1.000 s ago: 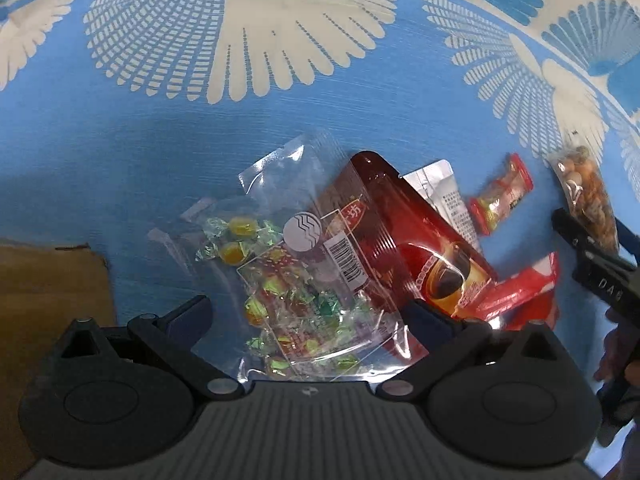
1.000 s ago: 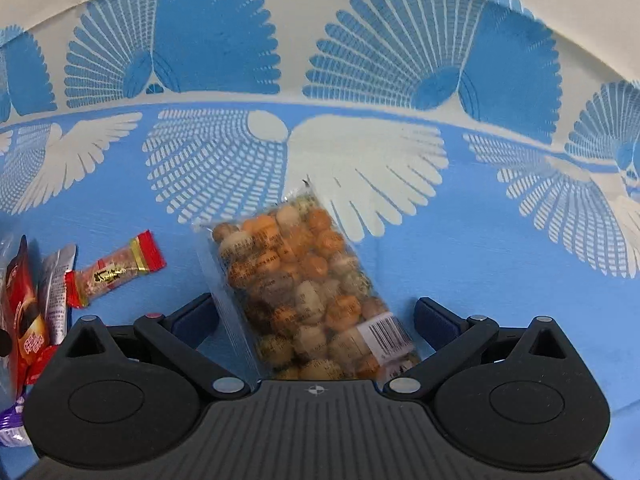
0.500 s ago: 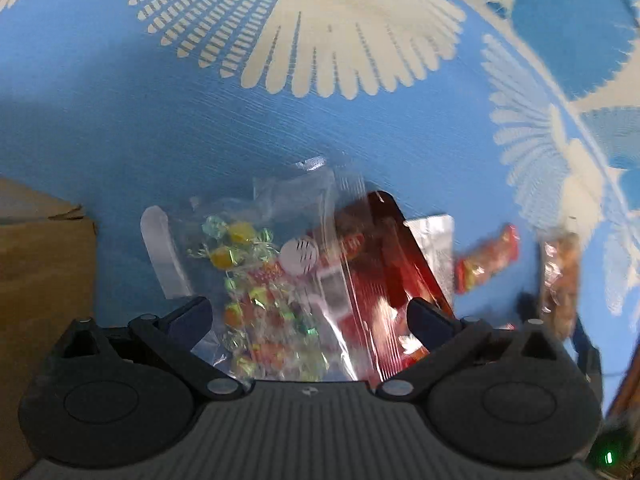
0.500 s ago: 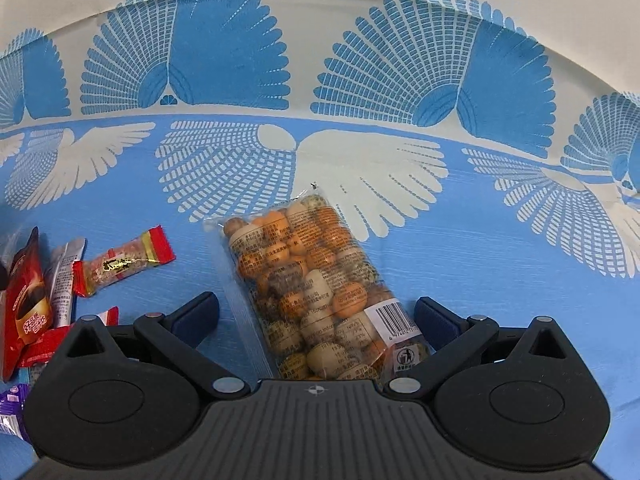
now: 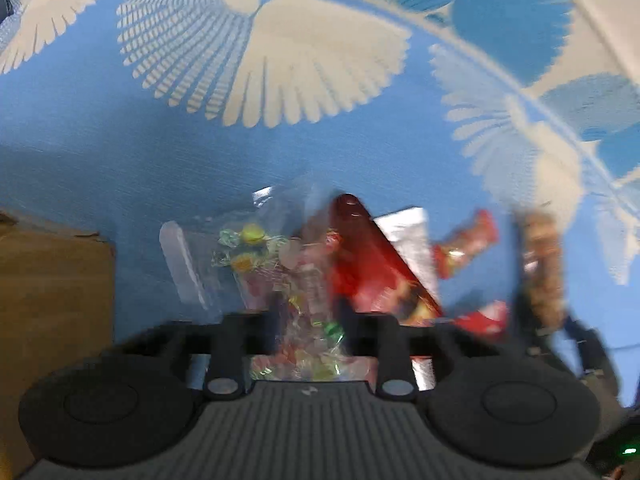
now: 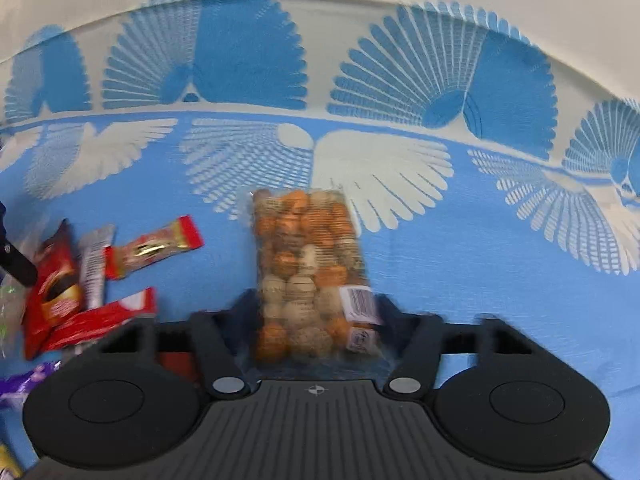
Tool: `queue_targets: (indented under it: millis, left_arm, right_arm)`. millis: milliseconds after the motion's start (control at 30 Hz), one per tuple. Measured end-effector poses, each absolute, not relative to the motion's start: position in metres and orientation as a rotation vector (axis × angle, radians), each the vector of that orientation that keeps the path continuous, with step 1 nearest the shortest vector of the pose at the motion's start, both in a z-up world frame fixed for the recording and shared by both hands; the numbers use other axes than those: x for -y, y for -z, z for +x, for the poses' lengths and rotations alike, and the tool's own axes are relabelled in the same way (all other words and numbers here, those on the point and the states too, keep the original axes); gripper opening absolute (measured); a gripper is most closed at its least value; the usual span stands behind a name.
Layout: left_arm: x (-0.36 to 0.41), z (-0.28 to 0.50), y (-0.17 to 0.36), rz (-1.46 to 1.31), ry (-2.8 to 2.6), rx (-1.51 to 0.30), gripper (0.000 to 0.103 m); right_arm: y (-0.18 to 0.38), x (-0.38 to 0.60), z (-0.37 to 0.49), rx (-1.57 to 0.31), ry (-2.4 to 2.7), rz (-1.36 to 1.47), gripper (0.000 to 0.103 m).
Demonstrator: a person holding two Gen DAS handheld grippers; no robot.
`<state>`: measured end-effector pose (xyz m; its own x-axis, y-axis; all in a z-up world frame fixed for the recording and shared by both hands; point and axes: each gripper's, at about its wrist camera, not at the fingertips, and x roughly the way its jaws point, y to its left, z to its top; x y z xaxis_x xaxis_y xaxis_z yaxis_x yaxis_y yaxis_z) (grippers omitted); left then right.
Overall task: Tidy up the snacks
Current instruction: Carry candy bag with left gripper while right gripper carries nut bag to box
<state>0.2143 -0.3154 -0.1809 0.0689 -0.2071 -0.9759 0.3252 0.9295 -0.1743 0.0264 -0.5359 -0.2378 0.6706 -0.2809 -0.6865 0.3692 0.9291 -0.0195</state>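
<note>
Clenching your left gripper (image 5: pixel 306 312) on the clear candy bag (image 5: pixel 280 276), you are also squeezing the nut bag (image 6: pixel 314 276) with your right gripper (image 6: pixel 316 312).

Clear bag of coated nuts (image 6: pixel 312 276) lay flat on blue patterned cloth (image 6: pixel 480 264); left of it a small red-ended candy bar (image 6: pixel 154 246), red sachets (image 6: pixel 54 288) and clear sweets bag (image 5: pixel 280 276) overlapped
</note>
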Motion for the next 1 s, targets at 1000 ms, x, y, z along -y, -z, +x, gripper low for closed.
queue_targets:
  millis: [1000]
  left_arm:
    - [0.15,0.032,-0.043,0.024,0.806,-1.076,0.009]
  right_arm:
    - [0.092,0.311,-0.198,-0.512,0.505,0.232,0.06]
